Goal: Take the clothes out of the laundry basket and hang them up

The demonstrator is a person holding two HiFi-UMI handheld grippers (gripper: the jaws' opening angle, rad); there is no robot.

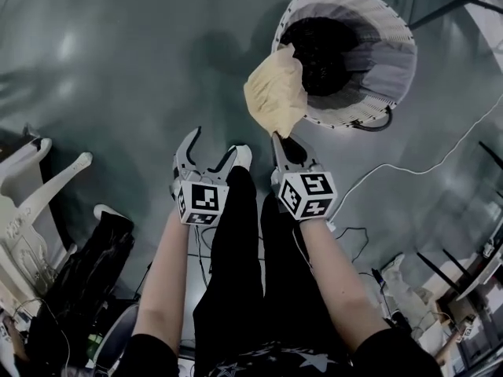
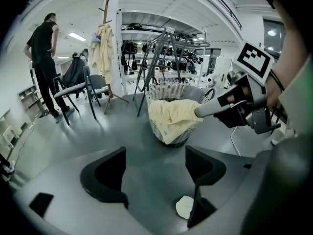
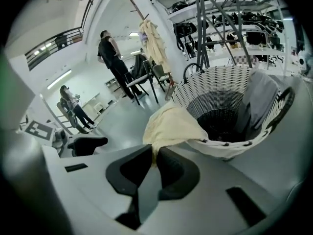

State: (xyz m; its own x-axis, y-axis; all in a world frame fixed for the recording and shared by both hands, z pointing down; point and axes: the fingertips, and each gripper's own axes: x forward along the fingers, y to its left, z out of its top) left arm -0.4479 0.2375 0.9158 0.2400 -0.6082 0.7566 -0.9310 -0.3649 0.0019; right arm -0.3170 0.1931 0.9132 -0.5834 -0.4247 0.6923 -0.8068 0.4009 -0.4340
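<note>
Right gripper [image 1: 277, 137] jaws clamp yellow garment [image 1: 275, 93] over laundry basket [image 1: 369, 2] rim; left gripper [image 1: 212, 144] jaws apart, empty.

Head view: the yellow garment [image 1: 275, 93] lies over the near-left rim of the basket [image 1: 377, 10]. It conceals that stretch of rim and the fingertips of the right gripper [image 1: 279, 138]. The basket's bottom is dark, and its contents cannot be made out. A white shoe [image 1: 243, 156] shows its toe only, the rest being behind the leg. White furniture [image 1: 31, 203] is cut by the left edge, kind undetermined. Left gripper view: the garment hides the basket's front wall, and the shoe sits partly behind one jaw. Dark goods on the far shelves [image 2: 161, 38] are too small to identify. Right gripper view: the pinched edge of the garment vanishes between the closed jaws.
</note>
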